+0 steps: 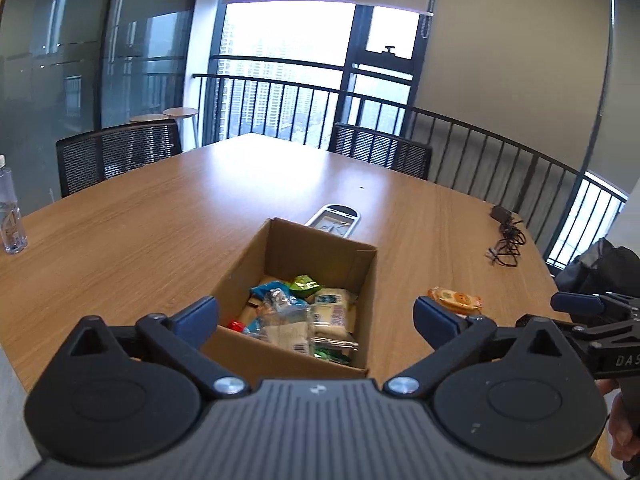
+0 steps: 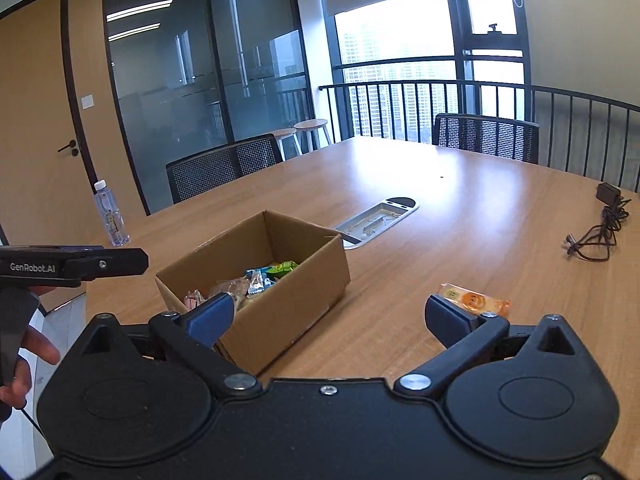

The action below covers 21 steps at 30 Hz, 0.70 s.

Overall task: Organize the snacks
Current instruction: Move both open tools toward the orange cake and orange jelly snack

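An open cardboard box stands on the wooden table and holds several wrapped snacks. One orange snack packet lies on the table to the right of the box. My left gripper is open and empty, above the box's near end. My right gripper is open and empty, near the box's right side, with its right finger just in front of the orange packet. The right gripper also shows at the right edge of the left wrist view.
A water bottle stands at the table's left. A grey cable hatch lies behind the box. A black charger with cable lies at the right. Mesh chairs surround the table.
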Each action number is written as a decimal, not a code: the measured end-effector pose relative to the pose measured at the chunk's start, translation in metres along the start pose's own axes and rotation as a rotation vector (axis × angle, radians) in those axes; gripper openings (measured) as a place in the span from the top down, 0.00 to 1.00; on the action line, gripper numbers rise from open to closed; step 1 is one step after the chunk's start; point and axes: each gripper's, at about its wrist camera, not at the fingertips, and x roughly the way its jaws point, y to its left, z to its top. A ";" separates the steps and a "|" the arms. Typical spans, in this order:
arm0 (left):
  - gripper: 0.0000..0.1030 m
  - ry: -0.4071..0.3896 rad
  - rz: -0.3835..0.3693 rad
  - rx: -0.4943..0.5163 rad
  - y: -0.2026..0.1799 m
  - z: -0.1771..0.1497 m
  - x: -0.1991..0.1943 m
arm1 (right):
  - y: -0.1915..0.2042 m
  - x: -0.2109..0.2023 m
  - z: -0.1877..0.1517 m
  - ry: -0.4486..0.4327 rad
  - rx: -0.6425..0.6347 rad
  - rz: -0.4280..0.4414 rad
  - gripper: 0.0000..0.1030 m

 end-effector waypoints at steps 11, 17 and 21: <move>0.00 -0.003 -0.068 -0.016 -0.020 -0.008 -0.017 | -0.015 -0.035 -0.014 -0.007 0.032 -0.059 0.00; 0.00 -0.015 -0.091 0.018 -0.029 -0.015 -0.031 | -0.013 -0.057 -0.023 -0.030 0.045 -0.082 0.00; 0.00 -0.006 -0.104 0.014 -0.030 -0.021 -0.032 | -0.015 -0.072 -0.030 -0.053 0.052 -0.121 0.00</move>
